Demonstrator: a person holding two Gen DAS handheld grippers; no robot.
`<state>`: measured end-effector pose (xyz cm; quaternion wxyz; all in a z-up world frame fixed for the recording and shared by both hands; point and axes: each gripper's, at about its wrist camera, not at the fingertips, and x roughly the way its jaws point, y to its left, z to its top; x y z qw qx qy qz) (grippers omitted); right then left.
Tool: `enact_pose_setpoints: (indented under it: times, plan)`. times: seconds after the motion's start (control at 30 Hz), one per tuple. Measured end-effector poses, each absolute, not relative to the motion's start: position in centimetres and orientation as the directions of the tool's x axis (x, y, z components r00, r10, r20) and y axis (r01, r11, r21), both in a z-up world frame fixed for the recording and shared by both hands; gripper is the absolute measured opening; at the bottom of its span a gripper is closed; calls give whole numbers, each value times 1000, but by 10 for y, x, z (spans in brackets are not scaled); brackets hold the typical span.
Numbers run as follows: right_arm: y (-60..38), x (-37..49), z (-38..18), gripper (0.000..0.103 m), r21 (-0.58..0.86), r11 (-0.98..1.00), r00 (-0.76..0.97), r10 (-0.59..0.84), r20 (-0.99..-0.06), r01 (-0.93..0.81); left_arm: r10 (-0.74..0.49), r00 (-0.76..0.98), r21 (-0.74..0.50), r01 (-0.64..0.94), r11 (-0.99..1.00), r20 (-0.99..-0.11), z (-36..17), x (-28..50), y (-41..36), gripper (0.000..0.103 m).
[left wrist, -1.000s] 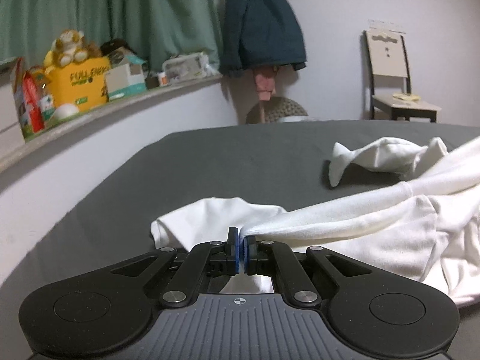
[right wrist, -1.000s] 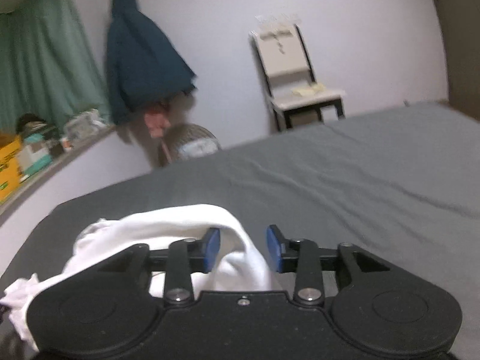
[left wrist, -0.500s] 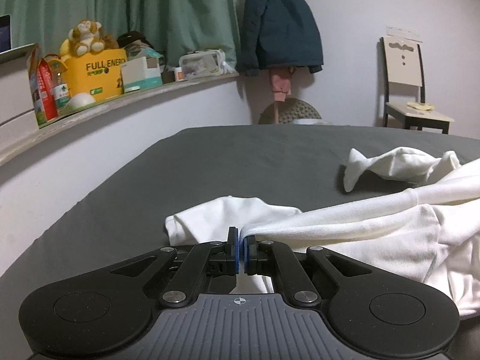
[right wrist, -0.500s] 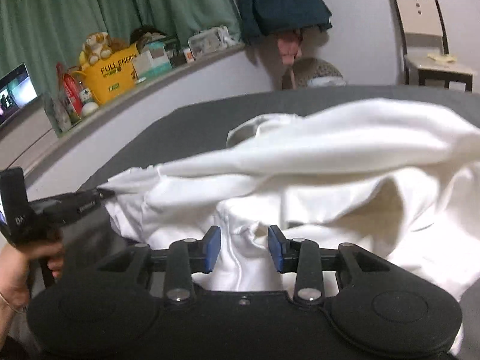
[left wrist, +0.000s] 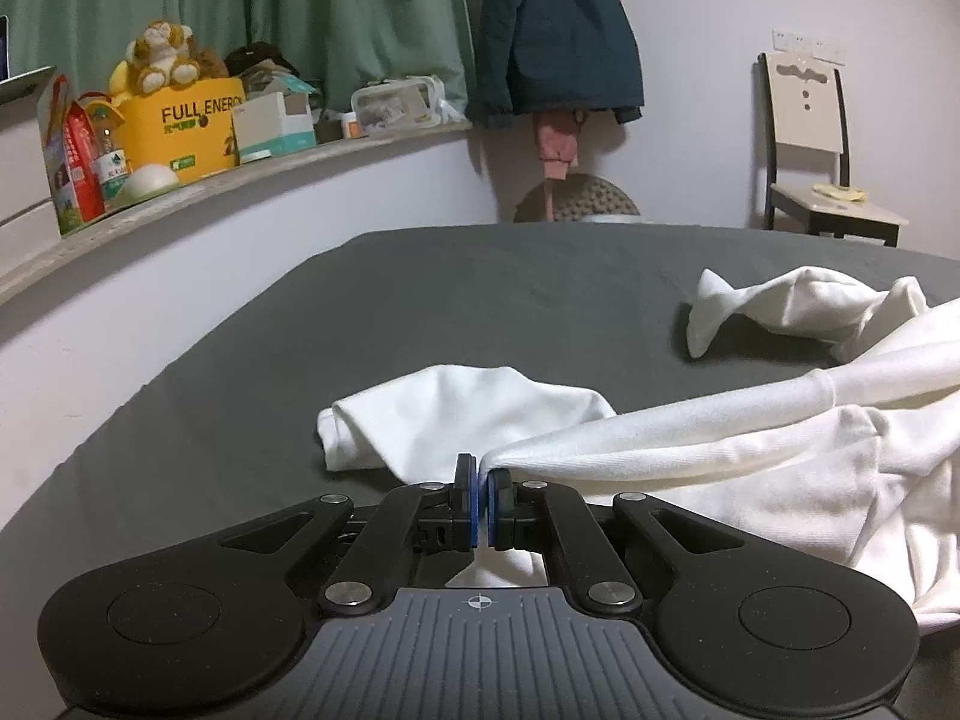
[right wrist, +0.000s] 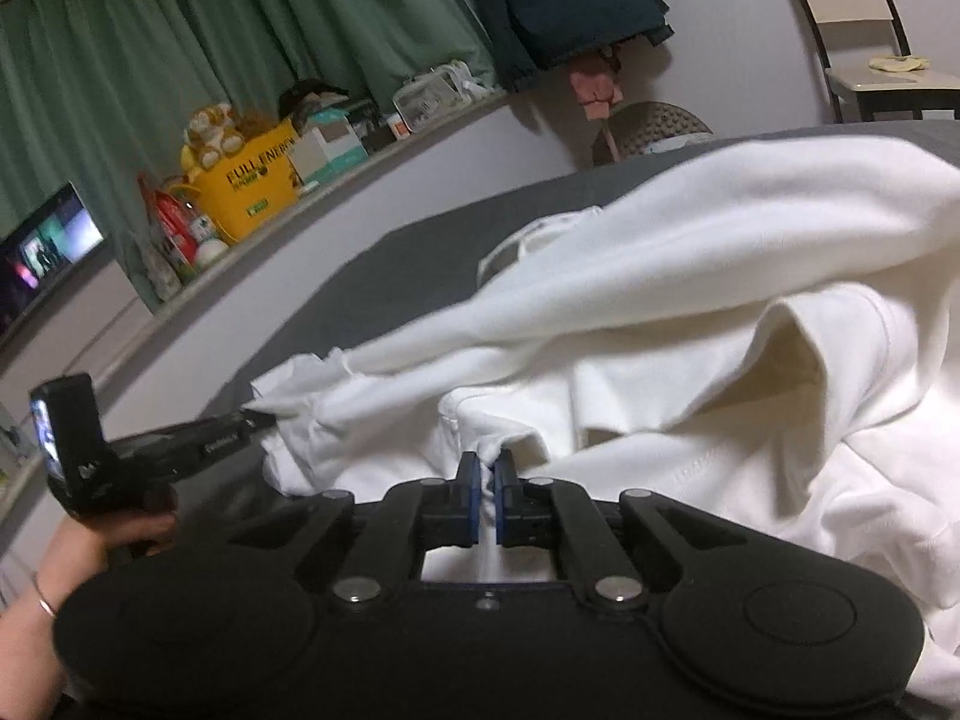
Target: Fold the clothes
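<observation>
White cotton, crumpled on the grey bed sheet (left wrist: 480, 300): the white garment (left wrist: 750, 450) is spread from the near left across to the right, and a pulled-taut ridge of it is seen running from the left gripper (left wrist: 480, 474) up and away rightward. That ridge is the long axis now. The left gripper's jaws are pressed together on a corner of the cloth, at the garment's left end. The right gripper (right wrist: 487, 462) is planted on the near edge of the bunched middle, its jaws closed onto a small pinch of fabric. In the right wrist view the left gripper (right wrist: 258, 420) is seen off to the left, held in a hand (right wrist: 120, 528), so the garment is stretched between the two, with most of the heap lying ahead and to the right of the right gripper. A spread along that line is judged to be the move this turns on.

Against the earlier frames: the right gripper's jaws, then standing apart over the cloth, are now shut on it, and its view has been swung from open bed to the heap. The left grip is unchanged.
</observation>
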<state>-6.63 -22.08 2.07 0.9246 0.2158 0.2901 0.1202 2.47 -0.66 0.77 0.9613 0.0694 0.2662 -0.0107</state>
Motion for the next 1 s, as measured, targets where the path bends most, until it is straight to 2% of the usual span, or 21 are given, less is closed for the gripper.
enact_pose_setpoints:
  times: [0.1,0.17,0.53,0.67,0.73,0.77,0.8,1.0]
  plan:
    - [-222,-72,30,5,488,863,817,373,-440,-132,10,842,102,54,993,-539,7,28,-4,5]
    - [-223,-76,37,5,501,851,826,392,-404,-159,11,836,91,47,995,-548,7,29,-3,11]
    - [-262,-107,64,5,626,713,857,497,-133,-316,13,809,95,54,994,-588,-6,36,-4,12]
    - [-278,-104,60,4,679,672,873,478,-92,-296,18,800,105,57,993,-599,-9,38,-5,13]
    - [-286,-103,56,2,712,644,882,466,-74,-280,55,801,128,27,991,-596,-9,38,-5,30]
    - [-292,-104,54,2,729,626,885,461,-60,-276,74,801,140,12,990,-593,-9,38,-5,46]
    - [-298,-104,53,1,743,611,891,451,-44,-272,90,803,142,-7,990,-589,-9,38,-4,55]
    - [-299,-100,51,1,694,680,884,448,-135,-238,81,807,76,-45,996,-585,-6,37,4,56]
